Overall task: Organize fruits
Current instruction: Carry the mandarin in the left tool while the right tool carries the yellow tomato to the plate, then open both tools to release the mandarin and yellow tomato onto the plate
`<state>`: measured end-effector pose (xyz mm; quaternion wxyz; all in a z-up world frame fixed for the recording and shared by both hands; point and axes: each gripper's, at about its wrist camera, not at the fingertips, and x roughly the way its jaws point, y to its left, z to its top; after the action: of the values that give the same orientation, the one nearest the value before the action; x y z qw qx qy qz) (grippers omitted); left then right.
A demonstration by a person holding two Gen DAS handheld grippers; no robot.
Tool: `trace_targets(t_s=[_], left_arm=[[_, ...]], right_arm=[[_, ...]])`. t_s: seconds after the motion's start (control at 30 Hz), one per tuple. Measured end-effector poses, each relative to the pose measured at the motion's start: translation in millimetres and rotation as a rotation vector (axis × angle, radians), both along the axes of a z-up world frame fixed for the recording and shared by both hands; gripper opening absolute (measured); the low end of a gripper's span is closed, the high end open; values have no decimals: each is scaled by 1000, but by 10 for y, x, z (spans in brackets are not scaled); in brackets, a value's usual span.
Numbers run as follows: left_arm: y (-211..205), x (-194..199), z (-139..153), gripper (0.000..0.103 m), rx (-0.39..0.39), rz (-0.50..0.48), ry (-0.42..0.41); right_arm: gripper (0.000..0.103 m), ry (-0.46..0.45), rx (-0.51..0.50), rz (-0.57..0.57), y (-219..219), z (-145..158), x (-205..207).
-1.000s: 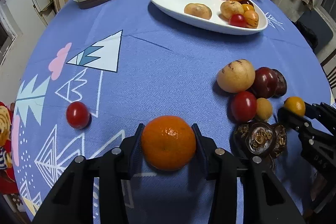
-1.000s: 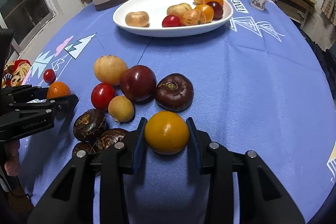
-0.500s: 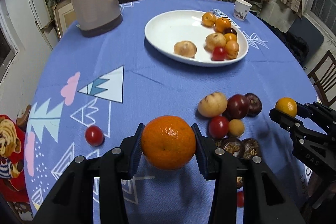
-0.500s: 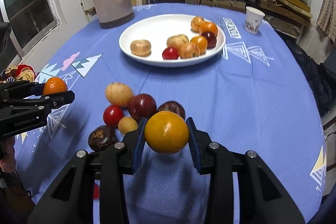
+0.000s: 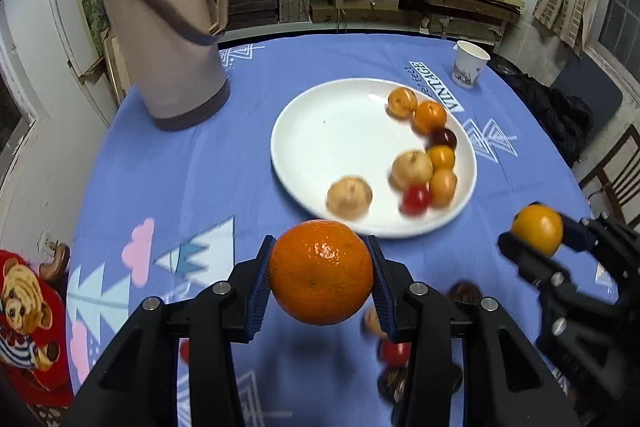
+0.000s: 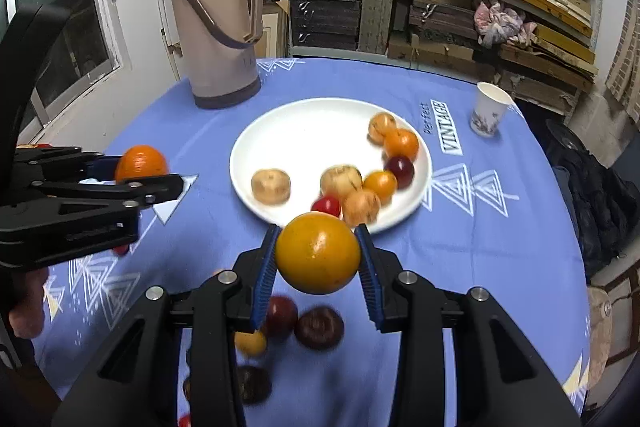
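Black gripper (image 5: 320, 283), blue ribbed pads (image 5: 260, 287)

Both fisheye views look forward and steeply downward along their own gripper fingers, from above the near edge of the table toward the white plate (image 5: 304, 143). The left wrist view sits left of the plate's centreline; the right wrist view faces the plate (image 6: 280, 135) from the right. Both views share the plate, thermos (image 5: 160, 27) and paper cup (image 6: 490, 109).

My left gripper (image 5: 320, 277) clamps a tangerine (image 5: 320, 271) in the air just short of the white plate (image 5: 320, 147) of fruit; my right gripper (image 5: 538, 235), right of the plate, grips a yellow-orange fruit (image 5: 537, 229).
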<state>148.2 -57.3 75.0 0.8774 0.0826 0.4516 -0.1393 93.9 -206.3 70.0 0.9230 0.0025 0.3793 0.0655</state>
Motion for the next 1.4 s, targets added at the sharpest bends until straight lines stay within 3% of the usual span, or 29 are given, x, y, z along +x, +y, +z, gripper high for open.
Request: trace_targets(t_s=[0.4, 0.83, 0.87, 0.9, 0.93, 0.97, 1.17, 1.4], left_arm=[[-281, 820, -333, 45, 6, 5, 84], [-293, 1263, -633, 45, -5, 26, 156], [-292, 1282, -652, 45, -8, 29, 164], [-297, 1314, -686, 46, -12, 33, 180], [-292, 1330, -707, 49, -16, 39, 189], [-283, 1337, -717, 57, -16, 48, 193], [-246, 1237, -592, 77, 0, 55, 150], [-163, 1009, -445, 78, 11, 48, 119]], right_arm=[[37, 59, -6, 6, -49, -350, 833], [37, 94, -44, 12, 34, -637, 1261], [41, 85, -55, 6, 46, -634, 1265], [48, 77, -68, 3, 48, -634, 1272], [65, 66, -68, 3, 50, -620, 1264], [69, 54, -69, 2, 51, -599, 1245], [69, 46, -55, 3, 4, -518, 1143], [69, 49, -9, -8, -59, -466, 919]])
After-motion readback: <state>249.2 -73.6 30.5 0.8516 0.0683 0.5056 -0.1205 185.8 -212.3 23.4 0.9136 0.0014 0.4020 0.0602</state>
